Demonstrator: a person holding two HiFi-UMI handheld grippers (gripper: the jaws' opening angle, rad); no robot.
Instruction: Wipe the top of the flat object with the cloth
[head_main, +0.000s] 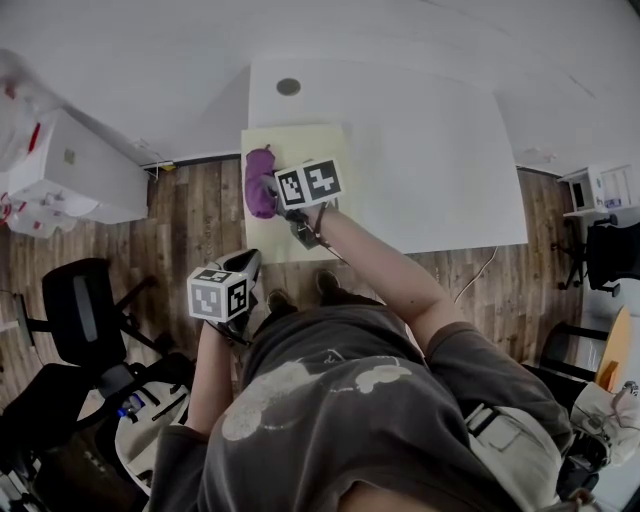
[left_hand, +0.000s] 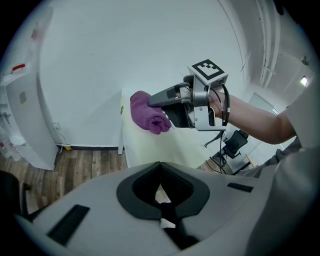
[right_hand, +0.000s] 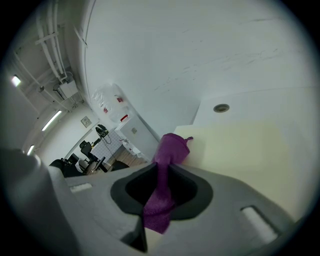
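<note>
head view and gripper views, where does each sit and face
Head view: on the head, steeply down at white table; torso, arms, left gripper, right gripper show.
Left gripper view: along its shut empty jaws toward the right gripper and forearm.
Right gripper view: along jaws shut on purple cloth, over yellow flat object.
Shared: all show purple cloth.

— What colours lie on the white rectangular table (head_main: 430, 150)?
— A pale yellow flat sheet (head_main: 312, 145) near the table's left edge, with a purple bunched cloth (head_main: 260, 185) on it.
— And off the table?
— Brown wood-grain floor planks (head_main: 200, 215) below it.
— The tools?
— The left gripper (left_hand: 160, 170) and the right gripper (right_hand: 162, 185) have light grey bodies with black pads. Each cube bears black-and-white square markers.
</note>
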